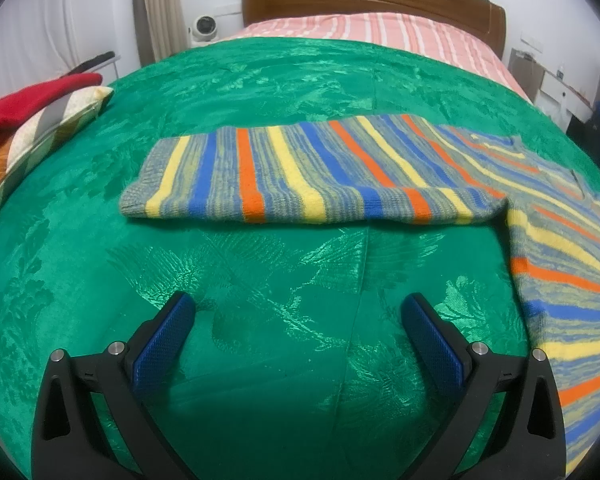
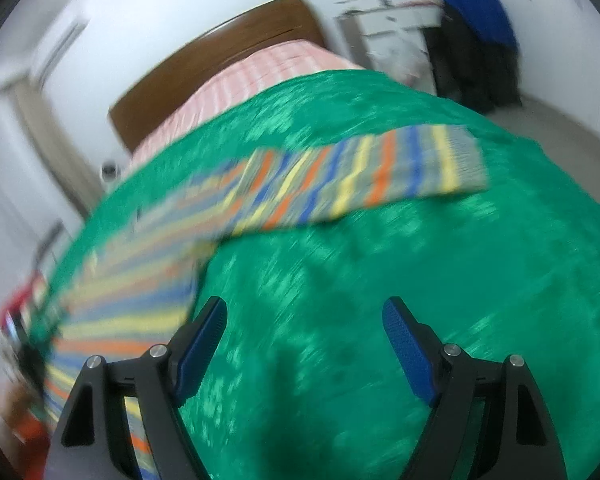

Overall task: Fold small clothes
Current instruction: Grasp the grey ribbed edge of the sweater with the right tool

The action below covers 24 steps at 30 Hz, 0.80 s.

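Striped knit sweater (image 1: 320, 172) spread flat on green bedspread (image 1: 260, 300), sleeve toward 9 o'clock, body toward 3; no fold visible yet. Left gripper (image 1: 298, 308) wide open, empty.
Right view blurred: other sleeve (image 2: 380, 176) at 1 o'clock; right gripper (image 2: 304, 312) gaping, empty. All folding remains.
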{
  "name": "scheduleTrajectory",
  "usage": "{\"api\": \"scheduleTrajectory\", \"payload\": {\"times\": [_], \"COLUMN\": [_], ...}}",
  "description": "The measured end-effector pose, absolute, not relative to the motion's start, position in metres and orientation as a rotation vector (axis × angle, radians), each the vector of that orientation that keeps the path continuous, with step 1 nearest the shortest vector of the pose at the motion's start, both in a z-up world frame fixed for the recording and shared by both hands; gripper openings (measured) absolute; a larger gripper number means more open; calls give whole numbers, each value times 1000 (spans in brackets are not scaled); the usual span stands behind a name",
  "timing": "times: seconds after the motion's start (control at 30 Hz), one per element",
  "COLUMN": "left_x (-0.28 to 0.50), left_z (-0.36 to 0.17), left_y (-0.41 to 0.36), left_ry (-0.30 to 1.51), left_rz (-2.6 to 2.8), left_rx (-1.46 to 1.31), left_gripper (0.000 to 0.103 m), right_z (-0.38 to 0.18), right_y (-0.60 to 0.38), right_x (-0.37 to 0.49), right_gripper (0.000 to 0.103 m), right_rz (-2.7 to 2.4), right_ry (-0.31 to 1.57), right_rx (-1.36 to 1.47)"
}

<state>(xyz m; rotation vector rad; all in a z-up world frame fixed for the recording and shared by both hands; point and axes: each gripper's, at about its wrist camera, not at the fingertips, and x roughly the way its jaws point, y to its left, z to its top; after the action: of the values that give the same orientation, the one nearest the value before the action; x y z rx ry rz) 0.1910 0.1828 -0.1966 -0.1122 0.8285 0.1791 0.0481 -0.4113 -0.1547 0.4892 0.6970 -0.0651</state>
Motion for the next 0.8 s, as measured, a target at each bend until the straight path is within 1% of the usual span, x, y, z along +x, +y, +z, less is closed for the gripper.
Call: {"api": "scheduleTrajectory", "payload": {"times": [0.17,0.23,0.27,0.33,0.47,0.5,0.53,0.57,0.6,0.67,0.8], "left_x": [191,191,192,192,190,189,189,187,186,182,169], "left_z": [-196,-196,-196,-197,-195,-194,-193,-193,-193,-194,-199], "left_y": [182,182,182,182,182,181,181,181,181,181,182], "left_ry": [829,829,832,834,854,873,907,924,937,925,832], "left_rz": [181,184,185,188,192,192,196,195,186,146,126], "left_rx": [-109,-105,-104,-102,-119,-125,-129,-129,-122,-95,-99], "left_gripper": [103,103,103,103,103,103,103,103,103,103,103], "right_z": [-151,-158,-163,-178,-186,-186,-186,-187,-189,-184,-121], "right_y": [-517,-554,-562,-580,-587,-587,-587,-586,-583,-573,-530], "right_x": [61,77,84,103,135,140,148,152,155,155,163], "right_gripper": [78,73,71,63,62,58,42,29,7,6,6], "right_rz": [-170,-146,-128,-99,-56,-51,-55,-62,-76,-104,-59], "right_ry": [639,641,654,699,742,751,779,801,829,834,772], "right_rx": [799,905,936,1011,1033,1026,1007,994,984,959,720]}}
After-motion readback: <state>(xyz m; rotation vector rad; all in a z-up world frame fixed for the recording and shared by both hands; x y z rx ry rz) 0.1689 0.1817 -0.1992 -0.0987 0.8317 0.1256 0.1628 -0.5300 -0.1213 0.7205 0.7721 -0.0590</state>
